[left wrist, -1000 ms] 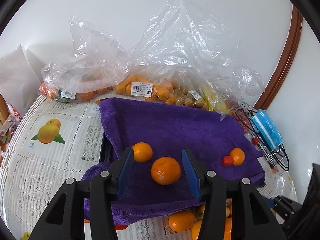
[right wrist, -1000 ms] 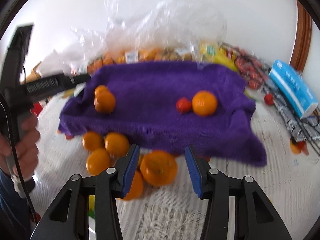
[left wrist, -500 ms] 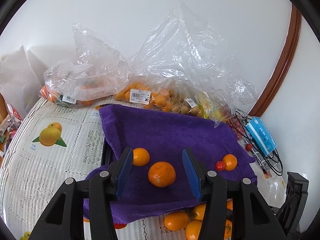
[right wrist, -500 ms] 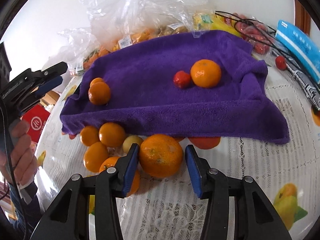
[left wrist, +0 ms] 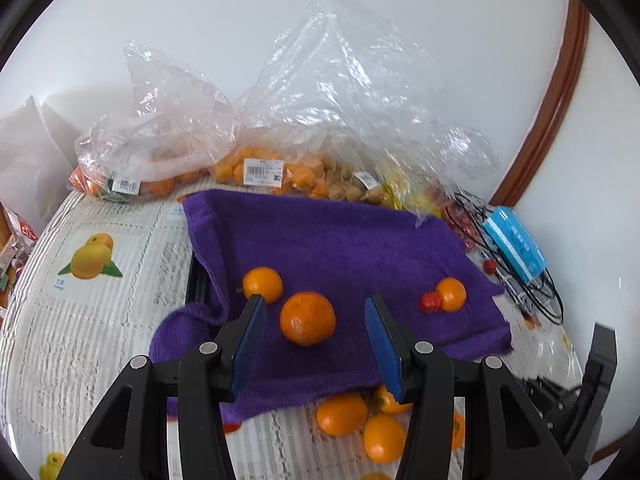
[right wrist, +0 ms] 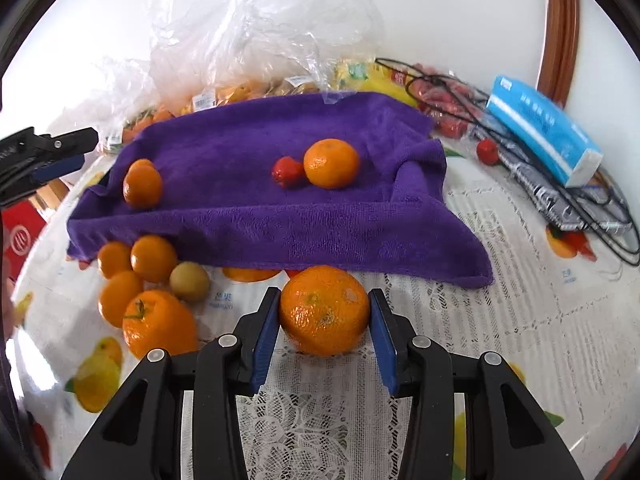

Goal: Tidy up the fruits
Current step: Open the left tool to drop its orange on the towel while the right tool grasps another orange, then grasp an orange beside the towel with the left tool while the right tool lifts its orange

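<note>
A purple towel (left wrist: 340, 248) covers a raised tray; it also shows in the right wrist view (right wrist: 280, 208). On it lie a large orange (left wrist: 307, 318), a smaller orange (left wrist: 263, 285), and a mandarin (left wrist: 451, 294) beside a small red fruit (left wrist: 429, 302). My left gripper (left wrist: 316, 316) is open, hovering above the large orange. My right gripper (right wrist: 324, 312) is shut on a big orange (right wrist: 324, 310), just in front of the towel's front edge. Several loose oranges (right wrist: 154, 258) and a yellow-green fruit (right wrist: 189, 281) lie left of it.
Clear plastic bags of fruit (left wrist: 260, 168) stand behind the towel against the wall. A blue tissue pack (right wrist: 540, 124), black cables (right wrist: 592, 200) and red fruits (right wrist: 487, 151) lie at the right. The table has a lace cloth with fruit prints (right wrist: 520, 320).
My right gripper has closed in on the big orange and now grips it. My left gripper has drawn back slightly from the towel, staying open.
</note>
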